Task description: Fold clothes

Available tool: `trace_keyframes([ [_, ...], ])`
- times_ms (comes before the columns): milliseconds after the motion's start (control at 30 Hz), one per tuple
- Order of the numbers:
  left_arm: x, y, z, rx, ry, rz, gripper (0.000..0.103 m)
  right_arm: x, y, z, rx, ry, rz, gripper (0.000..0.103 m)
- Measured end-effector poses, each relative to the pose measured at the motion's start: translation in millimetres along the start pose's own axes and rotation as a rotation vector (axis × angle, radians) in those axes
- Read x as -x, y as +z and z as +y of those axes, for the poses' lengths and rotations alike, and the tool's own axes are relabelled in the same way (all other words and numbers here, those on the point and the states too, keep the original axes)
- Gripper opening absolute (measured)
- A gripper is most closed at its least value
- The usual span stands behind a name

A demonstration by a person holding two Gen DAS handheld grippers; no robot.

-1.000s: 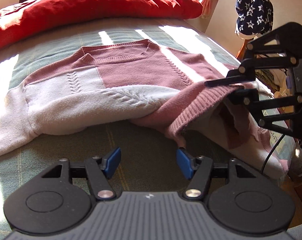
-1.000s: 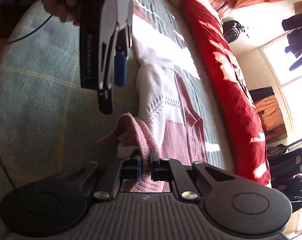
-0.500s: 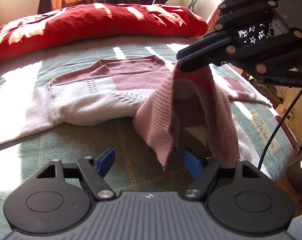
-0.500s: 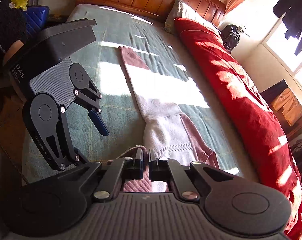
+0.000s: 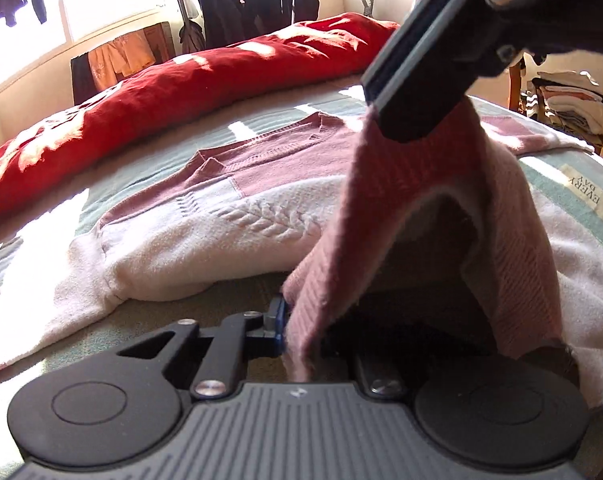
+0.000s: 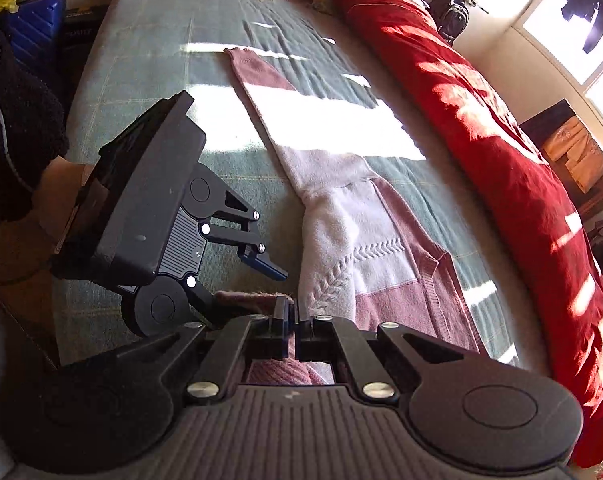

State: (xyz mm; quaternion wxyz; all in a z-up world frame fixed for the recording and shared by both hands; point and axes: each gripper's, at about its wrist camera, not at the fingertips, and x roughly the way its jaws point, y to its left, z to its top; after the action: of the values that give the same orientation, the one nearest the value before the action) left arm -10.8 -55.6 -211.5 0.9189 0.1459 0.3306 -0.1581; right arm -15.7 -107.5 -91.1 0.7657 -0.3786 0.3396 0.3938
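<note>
Left wrist view: your left claw (image 5: pixel 297 328) sits low at 6 o'clock, just above the green checked bed cover (image 5: pixel 237 300). The hanging hem of the pink-and-white cable-knit sweater (image 5: pixel 229 216) drops between its fingers; the blue pad at the left touches the knit, the other finger is hidden behind the cloth, so you cannot tell whether it has closed on the hem. At 1 o'clock your right claw (image 5: pixel 401 116) is pressed together on the pink ribbed hem and holds it up, so the fabric tents from there down to 6 o'clock. That lift seems meant to give the left claw a free edge to take. The rest of the sweater lies flat, neckline toward the red duvet (image 5: pixel 189 84) at 11 o'clock. A stack of folded clothes (image 5: pixel 569 104) sits at 3 o'clock.

Right wrist view: your right claw (image 6: pixel 292 320) at 6 o'clock is clamped on a ridge of pink knit, with more of it showing beneath the fingers. The left claw (image 6: pixel 257 276) comes in at 9 o'clock; one blue finger (image 6: pixel 265 266) points toward the hem, the other is hidden behind the held ridge. The sweater's body (image 6: pixel 365 256) spreads toward 3 o'clock, and one sleeve (image 6: pixel 269 92) runs straight out to 12 o'clock along the bed. The duvet lies along the far edge from 1 to 4 o'clock.

With the hem raised at one corner and the body and that sleeve spread out, you seem to be gathering the bottom edge in both claws to carry it over.
</note>
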Motion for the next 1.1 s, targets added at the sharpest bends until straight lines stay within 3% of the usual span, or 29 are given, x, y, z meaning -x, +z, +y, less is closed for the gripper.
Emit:
trace_keyframes([
  [200,37,1,14,-0.002,0.065,-0.019,0.003,13,-14,-2,-0.095,0.002,-0.034,0.016],
  [367,79,6,31,-0.045,0.15,-0.025,0.003,23,-28,-6,-0.175,-0.014,-0.039,0.019],
  [600,130,-4,41,-0.095,0.236,0.084,0.003,15,-51,-15,-0.275,-0.022,0.015,0.019],
  [833,160,-20,22,-0.135,0.208,0.196,0.003,8,-64,-17,-0.316,-0.026,0.027,0.021],
  [967,150,-46,16,-0.136,0.172,0.314,0.004,3,-72,-19,-0.343,-0.025,0.044,0.021],
  [1100,141,-70,21,-0.125,0.108,0.445,0.007,1,-86,-24,-0.387,-0.027,0.079,0.029],
])
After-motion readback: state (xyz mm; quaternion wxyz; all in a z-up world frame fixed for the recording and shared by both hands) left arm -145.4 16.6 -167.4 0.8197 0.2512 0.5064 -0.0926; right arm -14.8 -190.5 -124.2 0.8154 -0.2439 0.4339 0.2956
